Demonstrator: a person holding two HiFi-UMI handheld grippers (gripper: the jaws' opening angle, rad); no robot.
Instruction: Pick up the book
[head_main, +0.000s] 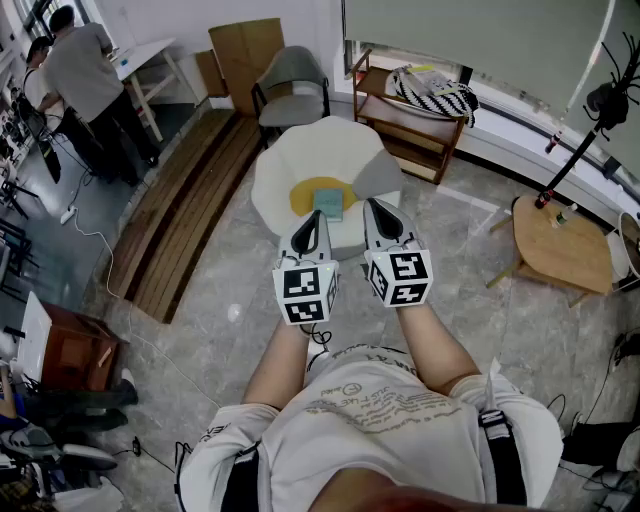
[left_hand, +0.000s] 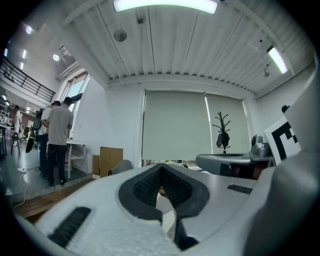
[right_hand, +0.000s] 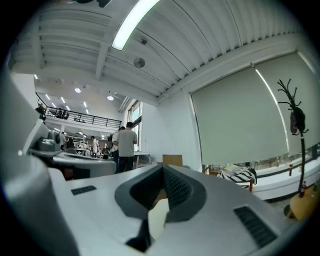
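In the head view, the left gripper and the right gripper are held side by side and level, both pointed at a low white table with a yellow centre patch. The book, teal-covered, is seen lying flat on that patch, just ahead of the two tips and between them, a little nearer the left one. Its long axis is set along the direction in which the grippers point, one short edge turned toward them. Its cover print is too small to be read, and which short edge is the top cannot be told. In the left gripper view, the ribbed pads are seen brought together at the tip with nothing gripped. The book is not made out there, since the table is covered by the jaw bodies. In the right gripper view, the pads are likewise closed at the tip and empty. Only a pale sliver is shown through the gap behind them, and what it belongs to cannot be told.
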